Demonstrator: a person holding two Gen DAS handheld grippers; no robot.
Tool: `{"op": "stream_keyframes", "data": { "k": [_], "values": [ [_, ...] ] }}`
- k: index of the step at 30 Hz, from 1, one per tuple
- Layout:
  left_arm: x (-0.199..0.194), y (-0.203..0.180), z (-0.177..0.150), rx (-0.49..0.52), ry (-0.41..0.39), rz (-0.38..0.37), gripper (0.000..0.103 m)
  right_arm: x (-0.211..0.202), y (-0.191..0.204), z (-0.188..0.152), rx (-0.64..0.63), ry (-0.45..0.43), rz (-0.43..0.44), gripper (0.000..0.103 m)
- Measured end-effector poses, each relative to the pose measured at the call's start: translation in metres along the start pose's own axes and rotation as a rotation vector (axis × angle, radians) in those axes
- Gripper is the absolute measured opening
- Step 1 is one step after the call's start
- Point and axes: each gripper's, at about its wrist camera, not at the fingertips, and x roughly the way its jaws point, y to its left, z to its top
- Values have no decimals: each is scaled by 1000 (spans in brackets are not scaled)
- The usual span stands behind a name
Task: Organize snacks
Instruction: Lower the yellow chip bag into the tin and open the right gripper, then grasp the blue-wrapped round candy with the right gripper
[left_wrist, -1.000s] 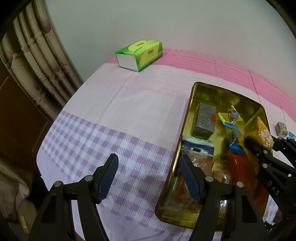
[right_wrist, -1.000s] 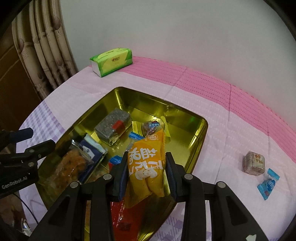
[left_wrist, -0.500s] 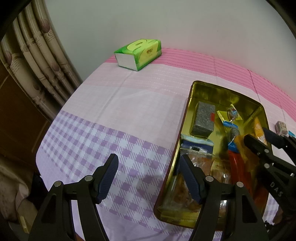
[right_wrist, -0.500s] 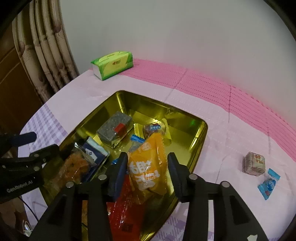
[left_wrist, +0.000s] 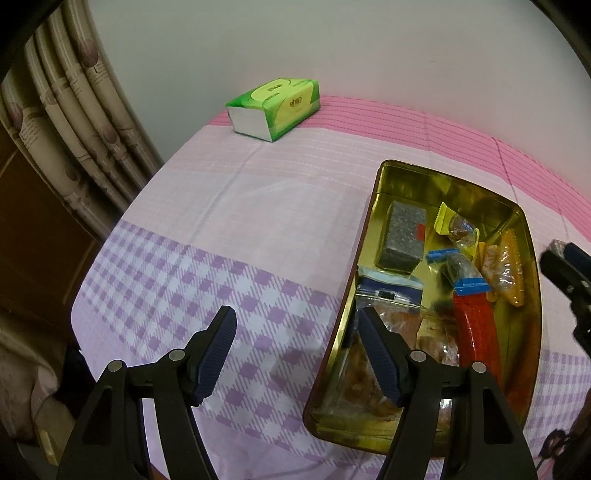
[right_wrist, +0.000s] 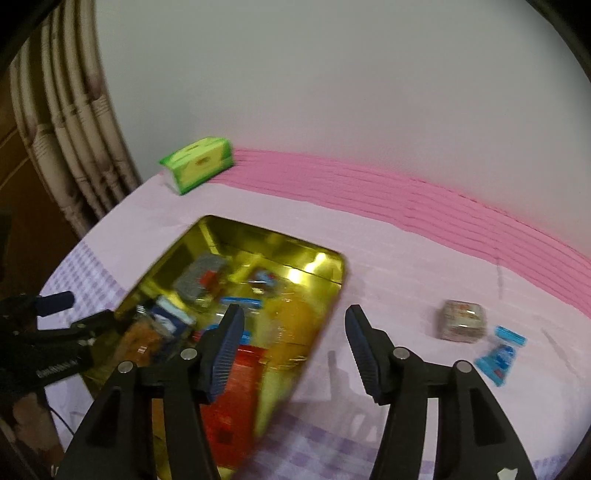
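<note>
Tablecloth (right_wrist: 388, 266) right of tin (right_wrist: 328, 273): right tongs (right_wrist: 293, 345) opening, empty; left tongs (left_wrist: 293, 349) spread.

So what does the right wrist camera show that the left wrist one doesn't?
Only the right wrist view: a small wrapped cube snack and a blue wrapped candy lying on the cloth outside the tin, plus the right gripper, jaws opening, nothing between them. Only the left wrist view: the left gripper, open and empty, one finger over the tin. Both: the gold tin of snacks and the green tissue pack.
</note>
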Motion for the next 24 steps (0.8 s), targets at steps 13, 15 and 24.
{"op": "stream_keyframes", "data": {
  "k": [13, 15, 24],
  "values": [
    [0, -1, -1, 5, 2, 2, 69, -7, -120, -23, 181, 39, -246, 54],
    [0, -2, -1, 6, 4, 2, 69, -4, -133, -28, 199, 50, -271, 54],
    [1, -8, -2, 45, -15, -6, 69, 17, -156, -38, 231, 85, -305, 48]
  ]
}}
